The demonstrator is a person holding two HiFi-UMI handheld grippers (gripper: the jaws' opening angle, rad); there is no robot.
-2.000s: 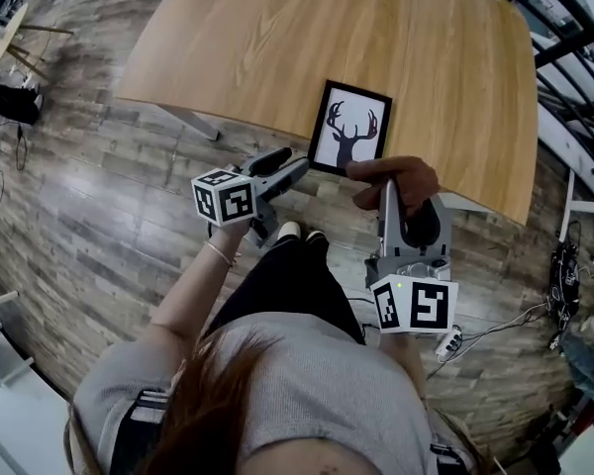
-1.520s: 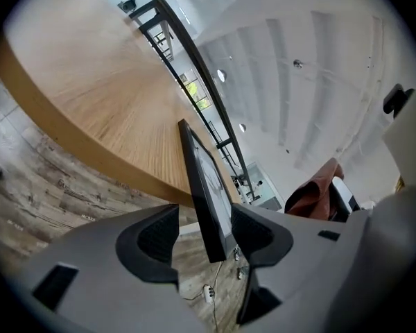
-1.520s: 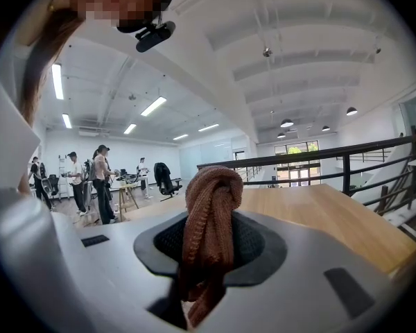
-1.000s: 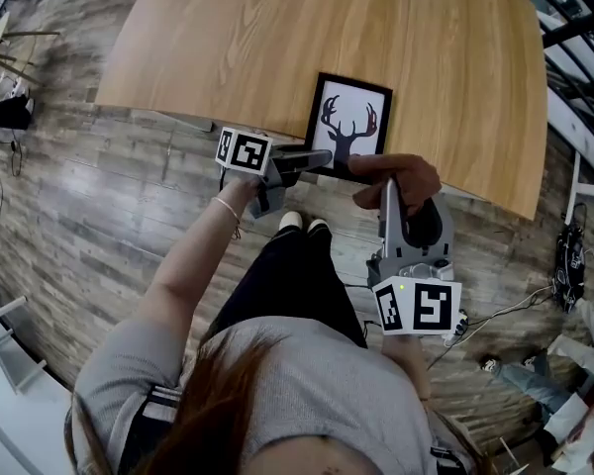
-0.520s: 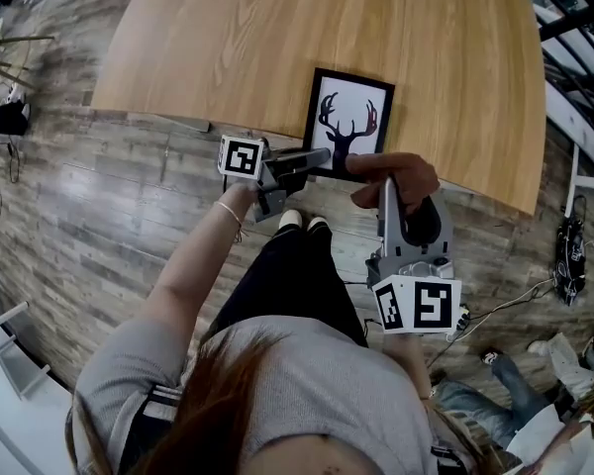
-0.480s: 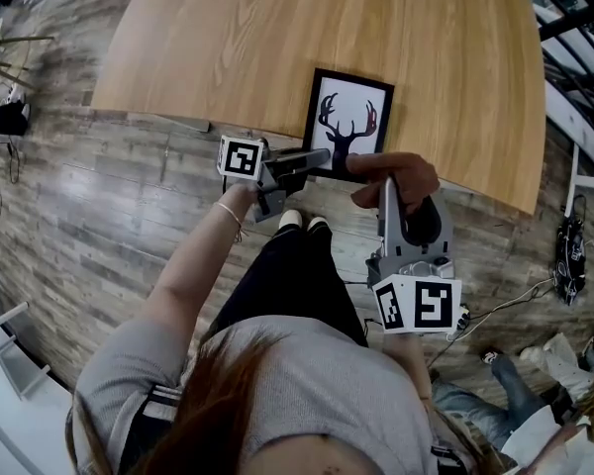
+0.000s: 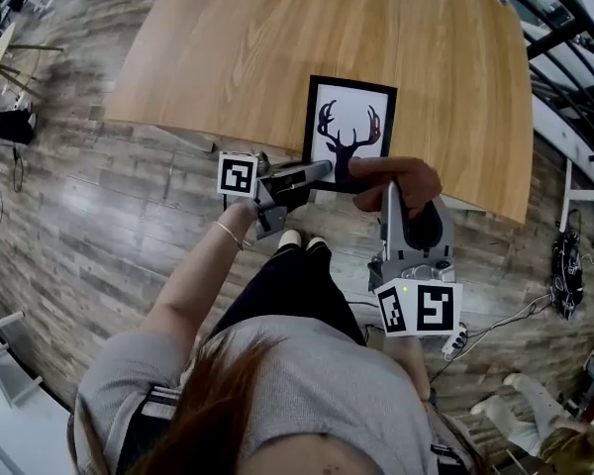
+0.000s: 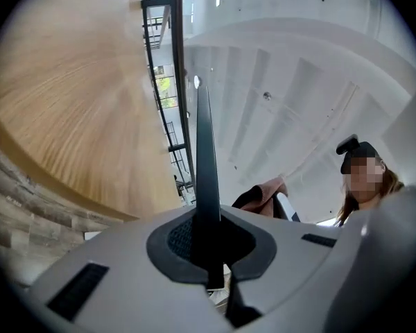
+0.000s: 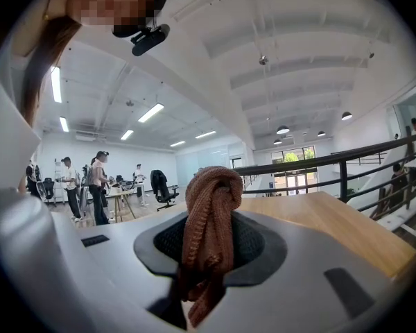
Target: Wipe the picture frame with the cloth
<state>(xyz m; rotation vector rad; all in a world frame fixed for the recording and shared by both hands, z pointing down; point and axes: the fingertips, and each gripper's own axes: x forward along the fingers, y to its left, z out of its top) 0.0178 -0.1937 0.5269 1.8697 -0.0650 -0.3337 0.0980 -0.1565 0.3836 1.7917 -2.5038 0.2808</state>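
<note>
Left tongs clench the picture frame's thin edge, right tongs clench the cloth; wipe too hard and the frame probably twists loose.

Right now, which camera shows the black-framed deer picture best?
The head view: the black-framed deer picture shows face-on, antlers clear. The left gripper view shows only its thin black edge in the left tool. The right gripper view shows none.
</note>
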